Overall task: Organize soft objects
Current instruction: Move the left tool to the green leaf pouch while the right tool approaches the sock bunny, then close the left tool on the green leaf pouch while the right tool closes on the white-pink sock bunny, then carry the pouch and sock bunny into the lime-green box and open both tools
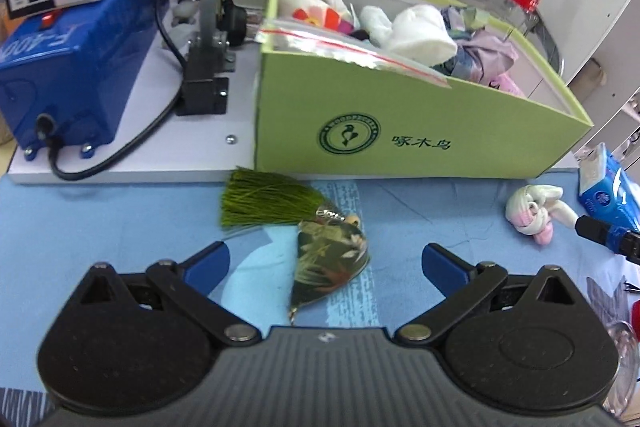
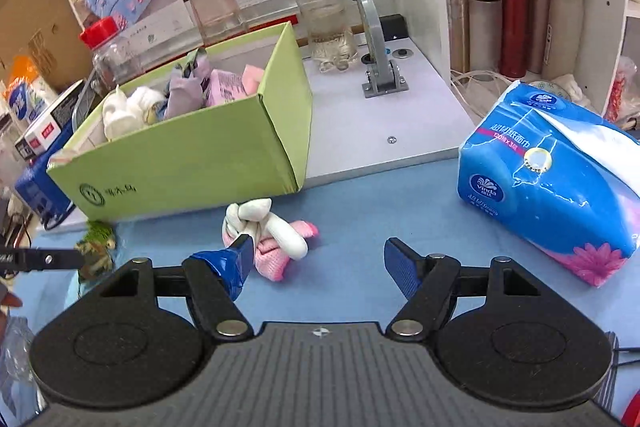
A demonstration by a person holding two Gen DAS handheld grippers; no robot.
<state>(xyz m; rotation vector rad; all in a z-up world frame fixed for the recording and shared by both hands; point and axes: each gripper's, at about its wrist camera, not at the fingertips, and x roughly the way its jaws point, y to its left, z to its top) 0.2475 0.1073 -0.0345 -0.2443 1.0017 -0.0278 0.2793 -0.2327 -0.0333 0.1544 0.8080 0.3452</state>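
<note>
Two loose items: a green tassel sachet (image 1: pixel 320 247) and a pink-and-white knotted sock (image 2: pixel 268 239) lie on the blue mat (image 2: pixel 380 211), both just in front of the green box (image 1: pixel 400 131).
Box contents: socks, cloth and a zip bag (image 1: pixel 344 47) already fill the green box; the bag hangs over its near rim.
Left gripper (image 1: pixel 326 261): spread wide, nothing held; the sachet's body lies between the fingers, tassel pointing toward the box.
Right gripper (image 2: pixel 320 261): spread wide, empty; its left finger (image 2: pixel 240 259) overlaps the sock's edge, while most of the sock sits off-centre toward that finger.
Risk, sock: closing from here would likely catch only a loose fold, so the sock could slip out or unravel on the lift. Cause: off-centre approach.
Risk, sachet: its glossy face may slide between the pads, and the tassel could snag on the box rim.
Risk, crowding: the left gripper's finger shows near the right one's view edge, so both arms heading for the box together might collide.
Pose: both grippers are held low, angled down toward the mat, pointing at the box.
</note>
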